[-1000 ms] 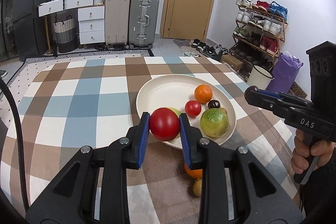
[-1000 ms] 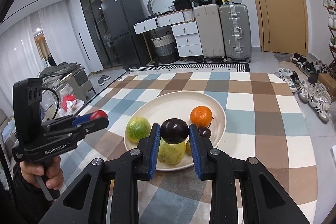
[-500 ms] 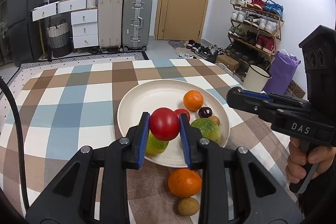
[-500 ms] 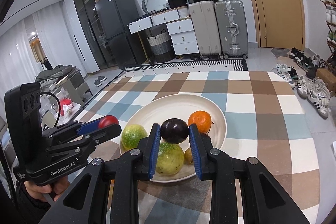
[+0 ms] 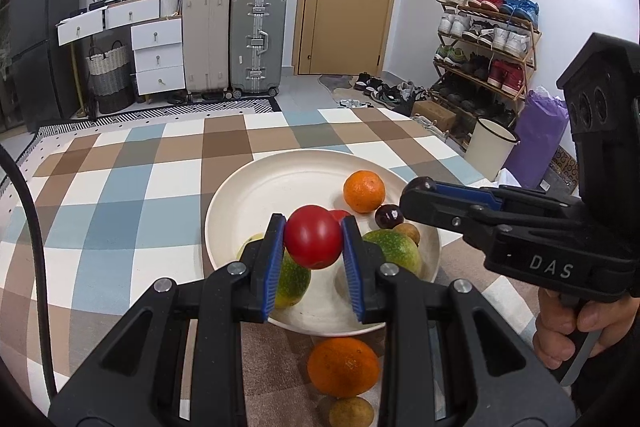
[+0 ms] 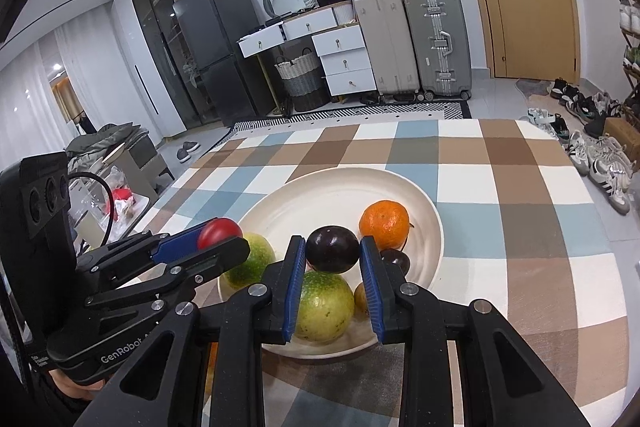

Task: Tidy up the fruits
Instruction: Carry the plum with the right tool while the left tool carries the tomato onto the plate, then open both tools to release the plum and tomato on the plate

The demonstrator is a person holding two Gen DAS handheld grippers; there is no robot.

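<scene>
Over the plate (image 5: 280, 183), centre of the left view, the left hand-held gripper (image 5: 313, 242) is clamped on a tomato (image 5: 313, 241). Centre of the right view, the right hand-held gripper (image 6: 332, 251) grips a dark plum (image 6: 332, 249) above a green fruit (image 6: 324, 307). An orange (image 5: 343, 367) sits on the tabletop (image 5: 120, 187), lower centre, just off the rim.

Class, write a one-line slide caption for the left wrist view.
Left gripper carries a red tomato above the white plate of fruit.

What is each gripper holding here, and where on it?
Left gripper: red tomato, pinched across its sides. Right gripper: dark purple fruit, also across its sides.
</scene>
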